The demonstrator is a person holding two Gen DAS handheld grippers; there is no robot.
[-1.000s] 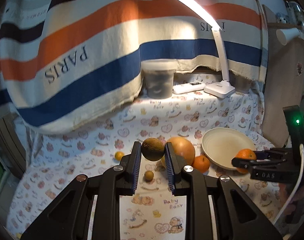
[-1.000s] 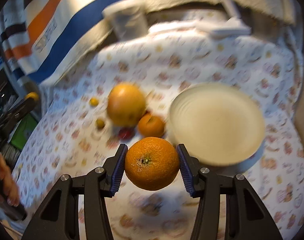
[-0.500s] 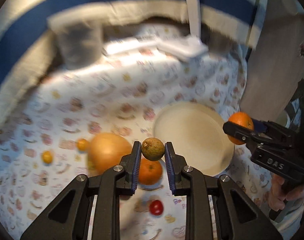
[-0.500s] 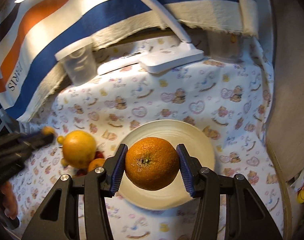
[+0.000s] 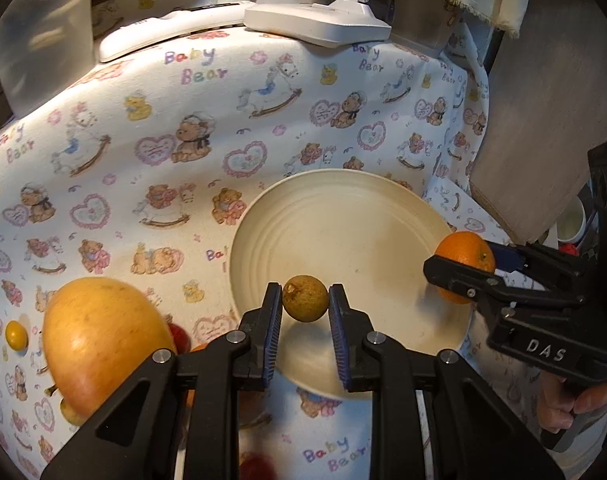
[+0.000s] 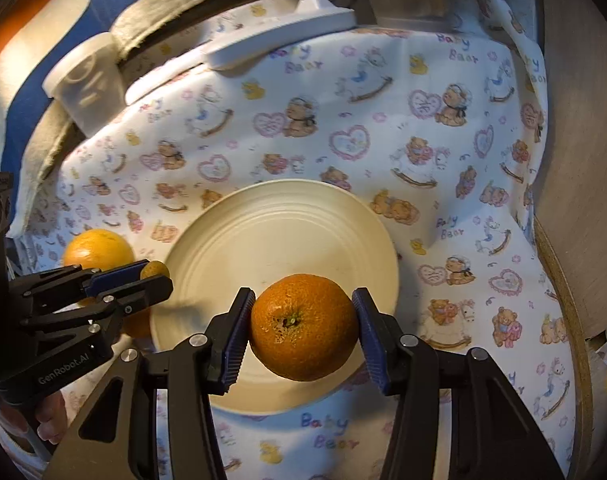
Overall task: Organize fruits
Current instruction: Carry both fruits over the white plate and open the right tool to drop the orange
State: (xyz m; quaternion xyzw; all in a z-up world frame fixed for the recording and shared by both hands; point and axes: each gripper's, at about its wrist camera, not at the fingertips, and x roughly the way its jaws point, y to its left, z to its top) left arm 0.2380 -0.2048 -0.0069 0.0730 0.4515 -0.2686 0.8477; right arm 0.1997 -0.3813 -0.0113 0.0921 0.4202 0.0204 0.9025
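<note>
With a small brown fruit [image 5: 305,298] clamped in the left tool [image 5: 305,312] and an orange [image 6: 303,326] clamped in the right tool [image 6: 303,330] above one plate [image 5: 343,216], a collision or roll-off may be caused if both are released together.

plates [image 5: 263,236]: 1 | grippers [image 5: 305,308]: 2 | fruits [image 5: 99,340]: perhaps 7, some hidden

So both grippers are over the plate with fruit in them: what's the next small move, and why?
Probably lower the left gripper a little, then open it. Its small brownish fruit hangs above the near part of the empty plate, not touching it. The right gripper, clamped on the orange, could follow.
</note>
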